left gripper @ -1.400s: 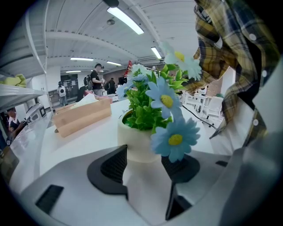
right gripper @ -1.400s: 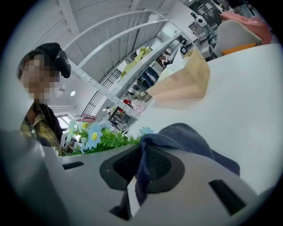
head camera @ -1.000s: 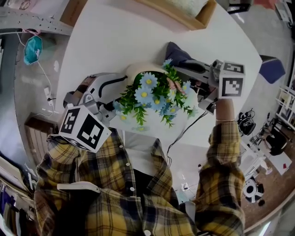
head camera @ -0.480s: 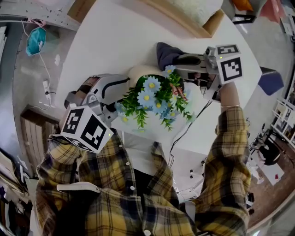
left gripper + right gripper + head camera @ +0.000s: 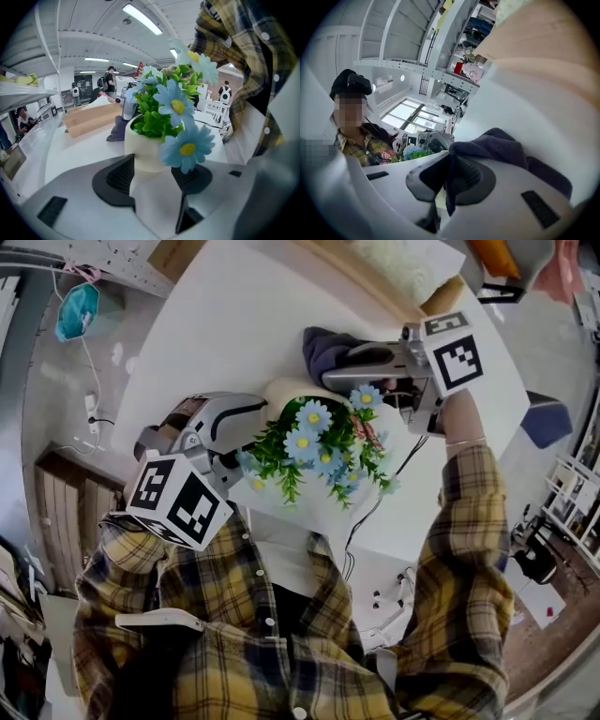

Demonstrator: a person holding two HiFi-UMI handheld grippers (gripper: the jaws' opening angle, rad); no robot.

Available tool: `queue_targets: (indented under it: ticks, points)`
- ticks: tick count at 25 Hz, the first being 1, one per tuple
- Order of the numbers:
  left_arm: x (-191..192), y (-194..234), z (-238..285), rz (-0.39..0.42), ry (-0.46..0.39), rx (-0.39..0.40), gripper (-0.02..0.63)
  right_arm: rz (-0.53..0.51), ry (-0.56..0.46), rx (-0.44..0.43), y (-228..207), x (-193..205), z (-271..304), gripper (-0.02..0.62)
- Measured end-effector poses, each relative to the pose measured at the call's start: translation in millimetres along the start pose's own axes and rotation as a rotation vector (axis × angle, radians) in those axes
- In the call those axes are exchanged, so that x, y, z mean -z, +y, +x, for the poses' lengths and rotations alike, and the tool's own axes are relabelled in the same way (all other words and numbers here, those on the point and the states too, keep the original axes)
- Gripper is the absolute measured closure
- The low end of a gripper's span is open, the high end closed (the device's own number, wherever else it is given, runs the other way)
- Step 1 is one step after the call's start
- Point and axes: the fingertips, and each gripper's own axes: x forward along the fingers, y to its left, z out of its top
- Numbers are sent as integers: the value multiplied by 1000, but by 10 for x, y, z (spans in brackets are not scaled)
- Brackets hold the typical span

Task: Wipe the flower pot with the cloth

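The pads (image 5: 117, 178) of the left gripper (image 5: 157, 168) are set wide apart and pressed against either side of the cream flower pot (image 5: 145, 150), which is held upright low on its body. Blue artificial flowers (image 5: 180, 105) and green leaves are carried in the pot. The pads (image 5: 471, 180) of the right gripper (image 5: 449, 180) are closed on a fold of the dark blue cloth (image 5: 497, 145), which is bunched over the jaws. In the head view the cloth is held just beyond the pot's far side, above the white table (image 5: 234, 324); contact between them cannot be made out.
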Motion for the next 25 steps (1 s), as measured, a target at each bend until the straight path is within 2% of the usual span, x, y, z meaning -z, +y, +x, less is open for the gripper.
queue_targets:
  ticks: [4, 9, 19, 22, 25]
  points:
    - [14, 7, 9, -1, 7, 9, 353, 22, -55, -2, -4, 45, -38, 574]
    - [32, -1, 1, -3, 17, 23, 351, 41, -156, 36, 30, 246, -128, 574]
    - [-41, 110, 84, 30, 22, 5, 359, 91, -476, 211, 157, 855, -373, 574]
    - [-46, 39, 39, 49, 11, -25, 377, 101, -532, 257, 319, 1134, -246, 574]
    - [-126, 10, -16, 45, -36, -66, 439, 107, -581, 283, 496, 1358, -46, 574]
